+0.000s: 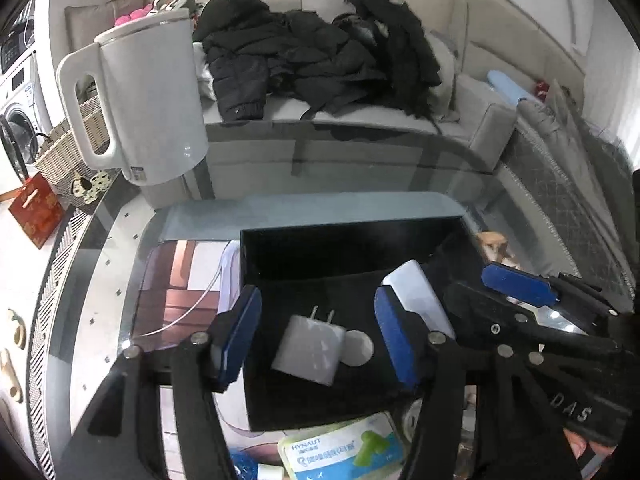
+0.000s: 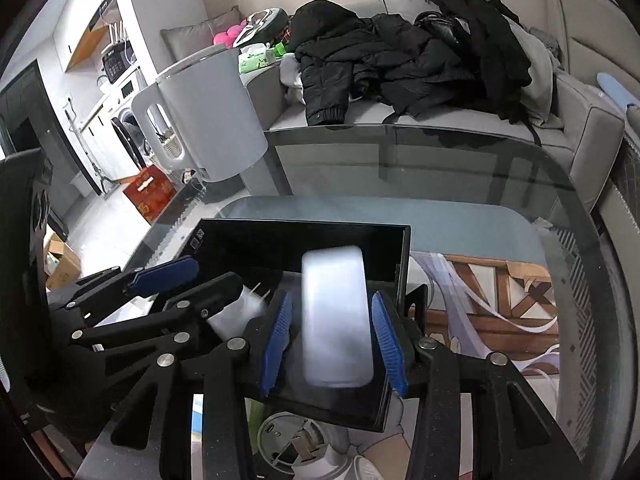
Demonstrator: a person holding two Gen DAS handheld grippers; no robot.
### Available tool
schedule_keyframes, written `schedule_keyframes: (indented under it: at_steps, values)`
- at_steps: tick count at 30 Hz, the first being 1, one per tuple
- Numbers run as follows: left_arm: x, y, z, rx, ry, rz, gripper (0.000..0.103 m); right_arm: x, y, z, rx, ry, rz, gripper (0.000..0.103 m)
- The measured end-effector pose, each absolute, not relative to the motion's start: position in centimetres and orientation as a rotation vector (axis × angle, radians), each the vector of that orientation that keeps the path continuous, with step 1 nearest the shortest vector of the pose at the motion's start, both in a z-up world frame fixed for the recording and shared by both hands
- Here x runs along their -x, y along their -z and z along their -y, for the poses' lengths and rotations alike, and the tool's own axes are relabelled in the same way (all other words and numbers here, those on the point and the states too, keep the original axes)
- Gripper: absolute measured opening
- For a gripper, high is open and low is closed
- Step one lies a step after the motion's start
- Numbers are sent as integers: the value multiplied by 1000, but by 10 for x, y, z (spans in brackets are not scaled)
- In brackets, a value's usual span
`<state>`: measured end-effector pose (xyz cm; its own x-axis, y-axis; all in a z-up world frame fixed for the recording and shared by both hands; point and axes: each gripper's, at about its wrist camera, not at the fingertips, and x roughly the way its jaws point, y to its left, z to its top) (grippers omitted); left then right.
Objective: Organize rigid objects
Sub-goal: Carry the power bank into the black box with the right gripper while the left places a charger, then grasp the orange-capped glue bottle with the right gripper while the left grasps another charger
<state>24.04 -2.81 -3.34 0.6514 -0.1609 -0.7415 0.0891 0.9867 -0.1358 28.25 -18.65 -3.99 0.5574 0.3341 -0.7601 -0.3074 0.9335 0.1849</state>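
Power bank: a white, rounded rectangular power bank [image 2: 338,316] is seen lengthwise between the blue pads of the right gripper [image 2: 334,346], over the right side of the box. It appears blurred; whether the pads press on it or have let go cannot be told from the wrist view.

Right jaws: they are set partly open, about as wide as the power bank, with the bank between them.

Charger: a white cube-shaped plug adapter with two metal prongs [image 1: 310,348] lies on the box floor, prongs pointing toward the far wall, judged to be already put away.

Disc: a small white round disc [image 1: 359,347] lies just beside the adapter, touching or nearly touching it.

Left jaws: the left gripper [image 1: 316,340] hangs over the adapter with its jaws clearly apart; the pads stand clear of the adapter on both sides, so nothing is gripped.

Container: a shallow black rectangular open box [image 1: 340,240] holds the adapter and disc, with the power bank at its right side, judged as the collecting place for the loose rigid items.

Desk: a dark glass desk [image 2: 460,168] carries the box; a white plastic electric kettle [image 1: 148,100] stands well apart at the far left corner.

Below the glass: a green-and-white printed packet [image 1: 344,452] is seen on a lower level.
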Motion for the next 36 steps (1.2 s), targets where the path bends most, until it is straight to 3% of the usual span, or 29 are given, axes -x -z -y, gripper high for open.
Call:
schedule_keyframes:
  at_steps: [4,8,11,17,20,27,36]
  values:
    - [-226,18,23,89,152,-789,63,-270,24,194,-43,-379,-858,47]
    - [-206,5,12,133,163,-734,86,-256,7,206,-64,-391,-824,47]
    - [-185,-8,10,119,185,-673,91,-237,-10,213,-48,-401,-786,48]
    - [-150,-21,6,78,274,-644,91,-197,-35,230,-2,-414,-749,50]
    - [-136,-10,16,-33,283,-691,91,-180,-35,242,9,-395,-775,57]
    - [-121,29,40,-193,374,-843,91,-159,10,271,-56,-406,-998,58]
    - [-112,60,83,-385,470,-893,91,-153,73,275,-75,-421,-1210,58]
